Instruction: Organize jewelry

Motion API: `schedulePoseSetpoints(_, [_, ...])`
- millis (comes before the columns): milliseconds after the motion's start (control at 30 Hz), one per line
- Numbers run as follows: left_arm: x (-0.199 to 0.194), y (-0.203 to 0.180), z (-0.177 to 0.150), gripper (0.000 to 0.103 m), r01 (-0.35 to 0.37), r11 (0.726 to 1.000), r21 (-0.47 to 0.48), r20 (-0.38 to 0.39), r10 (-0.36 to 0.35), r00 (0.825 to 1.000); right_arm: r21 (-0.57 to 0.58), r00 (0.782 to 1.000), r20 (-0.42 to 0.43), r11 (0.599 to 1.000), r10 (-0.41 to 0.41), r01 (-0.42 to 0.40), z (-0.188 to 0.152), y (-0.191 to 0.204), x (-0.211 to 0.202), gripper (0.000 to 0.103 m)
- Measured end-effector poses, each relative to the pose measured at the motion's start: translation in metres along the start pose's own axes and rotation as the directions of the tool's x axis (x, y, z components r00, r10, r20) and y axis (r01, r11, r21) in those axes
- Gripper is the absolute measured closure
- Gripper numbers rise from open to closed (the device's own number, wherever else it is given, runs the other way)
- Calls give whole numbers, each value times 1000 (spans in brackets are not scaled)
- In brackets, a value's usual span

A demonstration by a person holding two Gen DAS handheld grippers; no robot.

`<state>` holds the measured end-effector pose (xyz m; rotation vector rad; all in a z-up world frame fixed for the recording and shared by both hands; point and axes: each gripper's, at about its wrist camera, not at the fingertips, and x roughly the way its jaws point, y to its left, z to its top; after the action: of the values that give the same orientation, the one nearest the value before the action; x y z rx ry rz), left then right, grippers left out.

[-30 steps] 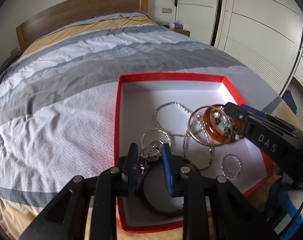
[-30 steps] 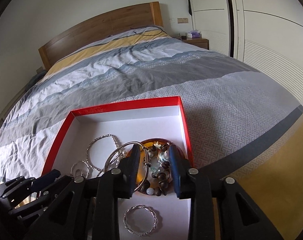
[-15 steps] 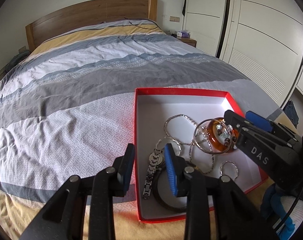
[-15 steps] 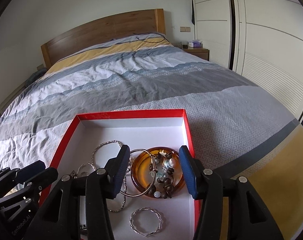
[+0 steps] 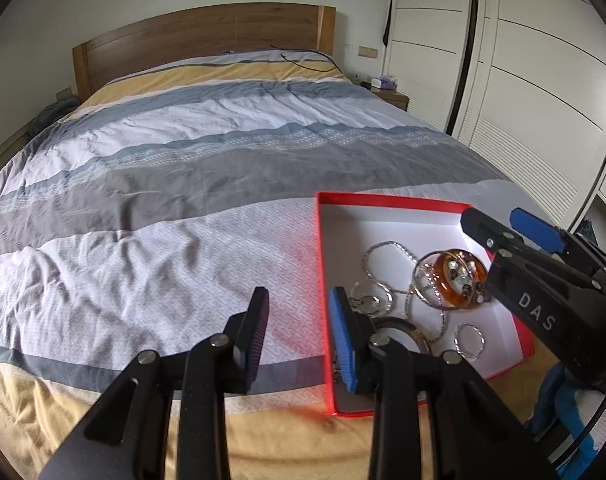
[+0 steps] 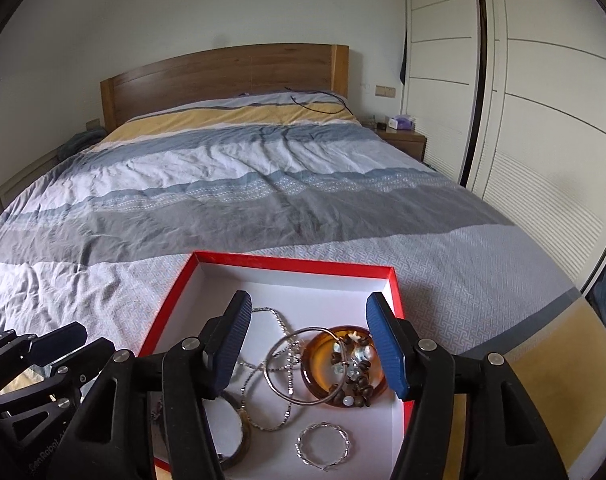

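While both of my claws are hovering empty over the bed, I am listing the scene from left to right.

Lower left of the right wrist view: my left gripper (image 6: pixel 43 356) is standing with its jaws parted, nothing between them.

Lower centre: the red box (image 6: pixel 287 259) is lying on the striped quilt (image 6: pixel 223 200), holding the task's jewelry. Inside it a silver chain (image 6: pixel 281 322), a thin silver bangle (image 6: pixel 299 368), an amber bangle (image 6: pixel 315 376) with a beaded bracelet (image 6: pixel 355 368) resting in it, and a twisted ring (image 6: pixel 323 446) are lying loosely overlapped.

Lower centre to right: my right gripper (image 6: pixel 317 340) is widening its jaws above the amber bangle, with no pad touching anything.

Risks, as I judge them:
- the chain and thin bangle are crossing each other, so lifting one is likely dragging the other along;
- the box is sitting on soft bedding near the bed's edge, so a downward push could tip it.

Room: a wooden headboard (image 6: pixel 223 68) is filling the upper centre, a nightstand (image 6: pixel 403 138) is standing right of it, and white wardrobe doors (image 6: pixel 543 100) are running down the right edge.
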<state>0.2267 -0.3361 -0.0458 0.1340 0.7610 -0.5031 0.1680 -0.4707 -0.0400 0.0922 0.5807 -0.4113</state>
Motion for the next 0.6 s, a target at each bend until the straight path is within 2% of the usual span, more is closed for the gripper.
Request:
schedulePoseSetpoints(267, [-17, 36, 0, 73, -56, 997, -49, 19, 57, 998, -48, 999, 23, 998, 34, -33, 6, 24, -13, 43])
schedulePoseSetpoints(400, [-25, 55, -3, 62, -103, 992, -73, 24, 105, 994, -72, 998, 33, 996, 56, -54, 7, 38, -18, 43])
schedulePoseSetpoints(600, [-38, 88, -9, 58, -180, 978, -101, 1, 181, 984, -86, 993, 44, 991, 107, -103, 10, 58, -30, 42])
